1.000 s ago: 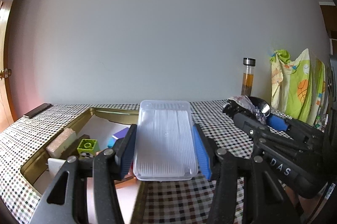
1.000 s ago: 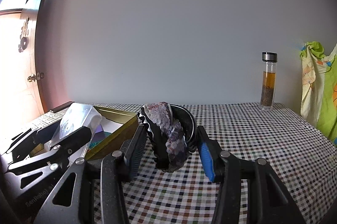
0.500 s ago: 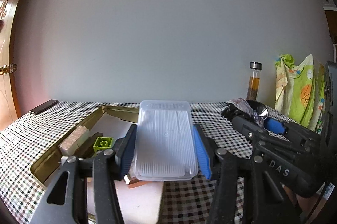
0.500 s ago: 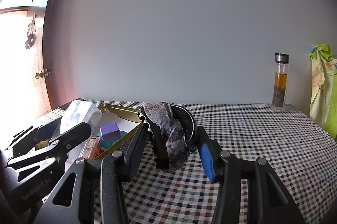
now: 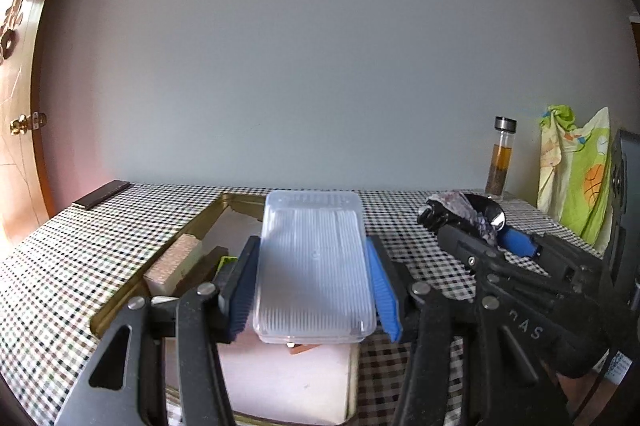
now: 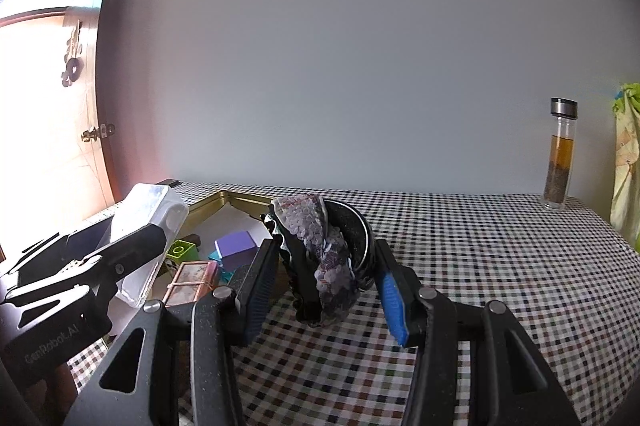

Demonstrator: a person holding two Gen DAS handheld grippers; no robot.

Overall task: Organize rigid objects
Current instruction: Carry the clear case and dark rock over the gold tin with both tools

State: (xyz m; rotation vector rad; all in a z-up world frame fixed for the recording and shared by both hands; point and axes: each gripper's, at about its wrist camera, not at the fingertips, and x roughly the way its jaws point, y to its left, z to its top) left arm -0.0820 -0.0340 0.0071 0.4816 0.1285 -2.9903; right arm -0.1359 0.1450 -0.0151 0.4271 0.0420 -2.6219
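Gripping a clear plastic box [image 5: 314, 266] across its short width, the left tool [image 5: 314, 290] fills the lower centre of its frame, blue ridged pads pressed to the box's two long sides. The box is a flat rectangle with rounded corners and a finely ribbed, frosted top. It looks stiff, light and probably hollow; smooth plastic may slip, so holding the long sides near the middle seems sensible. It hangs above the near end of a shallow gold metal tray [image 5: 200, 222].

Toward the right of that frame, and in the centre of its own view, the right tool [image 6: 326, 282] holds a dark round tin [image 6: 356, 238] with a purple sequinned fabric piece [image 6: 320, 246] bunched against it; the jaws sit fairly wide around the pair. The tin looks rigid, the fabric soft and likely to shift, so pressure belongs on the tin's rim.

Inside the tray, at the left of the right-hand view, lie a purple cube [image 6: 236, 245], a lime green building brick [image 6: 182, 250], a wooden block [image 5: 174, 260] and a small pink-framed case [image 6: 192, 280]. The tray rests on a table [image 6: 500, 266] covered in checked cloth. At the far right edge stands a glass bottle [image 6: 559, 154] with amber liquid.
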